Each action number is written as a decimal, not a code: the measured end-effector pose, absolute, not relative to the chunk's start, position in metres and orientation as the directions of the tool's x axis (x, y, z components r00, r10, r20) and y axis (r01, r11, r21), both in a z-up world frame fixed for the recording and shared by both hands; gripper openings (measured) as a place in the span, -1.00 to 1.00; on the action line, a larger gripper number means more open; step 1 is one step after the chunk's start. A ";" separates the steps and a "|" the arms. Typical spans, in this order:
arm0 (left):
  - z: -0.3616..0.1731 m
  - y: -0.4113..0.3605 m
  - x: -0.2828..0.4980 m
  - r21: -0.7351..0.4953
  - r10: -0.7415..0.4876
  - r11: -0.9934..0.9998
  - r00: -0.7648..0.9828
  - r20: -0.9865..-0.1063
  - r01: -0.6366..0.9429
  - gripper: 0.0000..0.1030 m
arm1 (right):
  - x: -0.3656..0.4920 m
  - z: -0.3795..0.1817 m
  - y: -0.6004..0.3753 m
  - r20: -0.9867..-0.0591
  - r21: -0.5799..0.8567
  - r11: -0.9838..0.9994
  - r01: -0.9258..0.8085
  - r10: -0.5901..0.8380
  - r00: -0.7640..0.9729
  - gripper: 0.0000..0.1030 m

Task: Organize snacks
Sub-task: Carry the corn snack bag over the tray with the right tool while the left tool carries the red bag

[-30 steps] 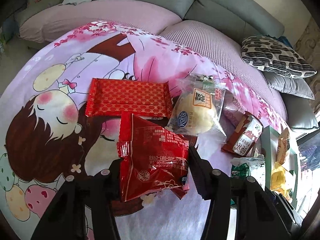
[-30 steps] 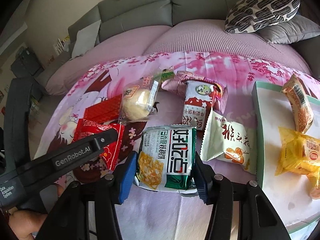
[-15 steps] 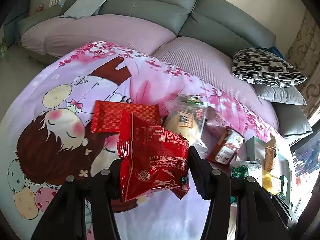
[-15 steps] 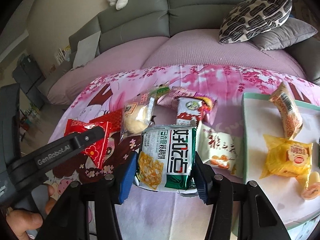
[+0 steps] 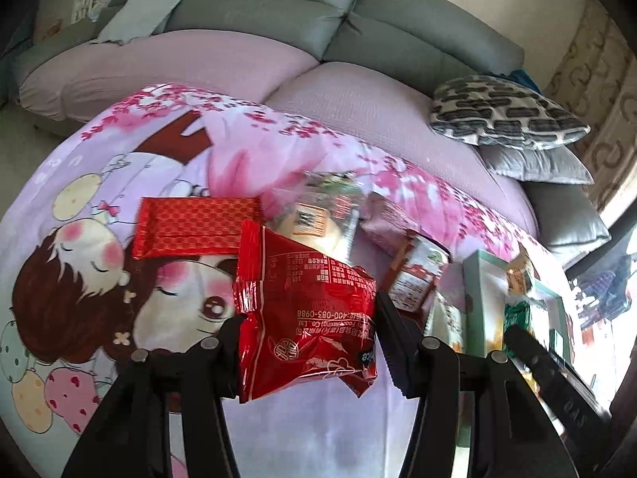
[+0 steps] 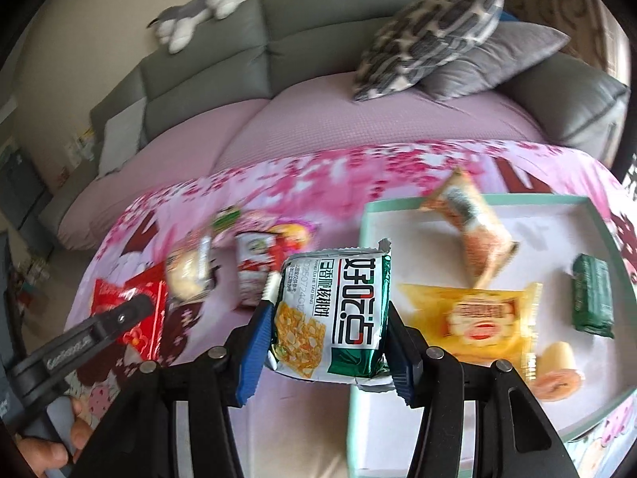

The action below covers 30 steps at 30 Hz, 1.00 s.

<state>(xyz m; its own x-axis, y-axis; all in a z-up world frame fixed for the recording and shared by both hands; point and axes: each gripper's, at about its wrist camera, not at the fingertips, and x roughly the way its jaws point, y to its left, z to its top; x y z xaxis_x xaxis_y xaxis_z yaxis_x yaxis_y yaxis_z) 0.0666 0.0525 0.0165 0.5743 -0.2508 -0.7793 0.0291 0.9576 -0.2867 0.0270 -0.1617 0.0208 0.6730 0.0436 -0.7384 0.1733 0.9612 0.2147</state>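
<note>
Two snacks up in my tongs

My right tongs (image 6: pixel 324 352) squeeze the green snack bag (image 6: pixel 334 310) above the tray (image 6: pixel 597 207), ready to drop it in. My left tongs (image 5: pixel 308 346) pinch the red snack bag (image 5: pixel 306 318), lifted off the blanket (image 5: pixel 79 207).

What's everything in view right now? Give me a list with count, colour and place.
tray: 1, white with mint rim, right on blanket
tray snacks: 4; orange, yellow, dark green, peach roll
green-white packet: 1, in right tongs
red packet: 1, in left tongs
red patterned packet: 1, on blanket
clear bun packet: 1, on blanket
red-white packet: 1, on blanket
blanket: 1, pink cartoon
left tongs: black, shut
right tongs: blue pads, shut
</note>
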 end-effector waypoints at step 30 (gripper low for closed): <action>0.028 -0.094 0.077 -0.208 -0.362 0.920 0.513 -0.778 0.333 0.09 | -0.010 0.022 -0.317 -0.720 0.261 0.819 0.511 -0.187 0.668 0.08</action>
<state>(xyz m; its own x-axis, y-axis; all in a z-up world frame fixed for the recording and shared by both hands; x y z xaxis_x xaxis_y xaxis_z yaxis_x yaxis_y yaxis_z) 0.0771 -0.0938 0.0284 0.5130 -0.3618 -0.7784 0.3326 0.9198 -0.2083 -0.0104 -0.3171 0.0218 0.6682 -0.1871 -0.7201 0.5107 0.8192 0.2610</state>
